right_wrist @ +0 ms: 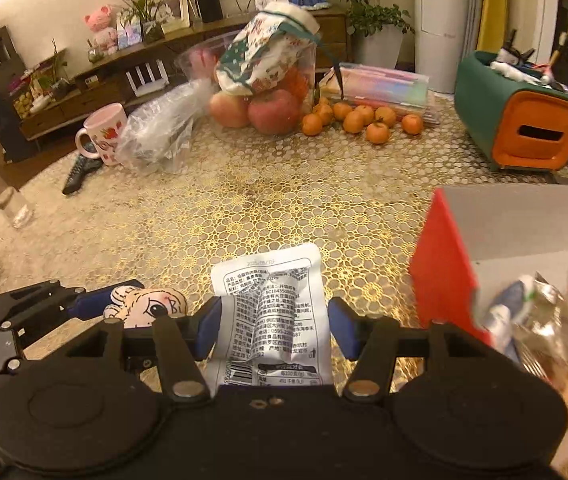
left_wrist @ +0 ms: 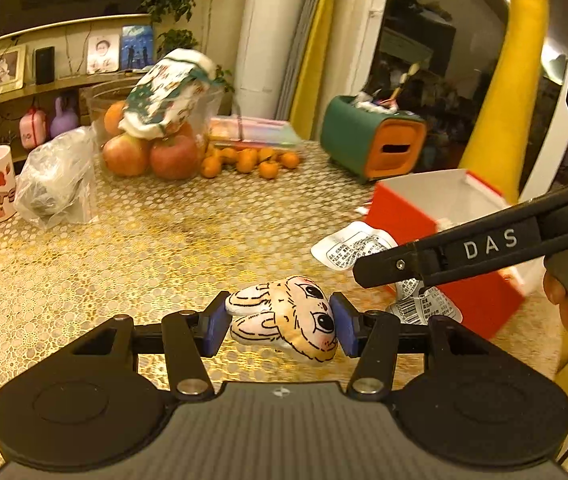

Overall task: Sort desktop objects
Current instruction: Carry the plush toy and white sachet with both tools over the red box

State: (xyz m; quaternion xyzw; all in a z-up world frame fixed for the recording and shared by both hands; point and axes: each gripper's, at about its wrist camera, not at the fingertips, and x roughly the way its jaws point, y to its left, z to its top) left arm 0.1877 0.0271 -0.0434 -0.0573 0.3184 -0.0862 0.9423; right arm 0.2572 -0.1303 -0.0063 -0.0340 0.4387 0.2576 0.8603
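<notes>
My left gripper [left_wrist: 280,322] is shut on a small plush rabbit head [left_wrist: 287,318], its blue pads pressing both sides; the rabbit also shows in the right wrist view [right_wrist: 152,306]. My right gripper [right_wrist: 270,326] straddles a silver snack packet [right_wrist: 272,312] lying on the gold-patterned table; its pads touch or nearly touch the packet's edges. In the left wrist view the right gripper [left_wrist: 367,276] sits over the packet [left_wrist: 351,248], just right of the rabbit. A red box [right_wrist: 443,280] with white inside stands to the right and holds several packets and toys [right_wrist: 547,320].
At the back stand a fruit bowl with apples [right_wrist: 272,112], small oranges [right_wrist: 363,120], a clear plastic bag [right_wrist: 160,136], a pink mug [right_wrist: 104,130], a remote [right_wrist: 78,174] and a green-and-orange tissue holder [right_wrist: 519,120]. A glass [right_wrist: 12,208] stands at the left edge.
</notes>
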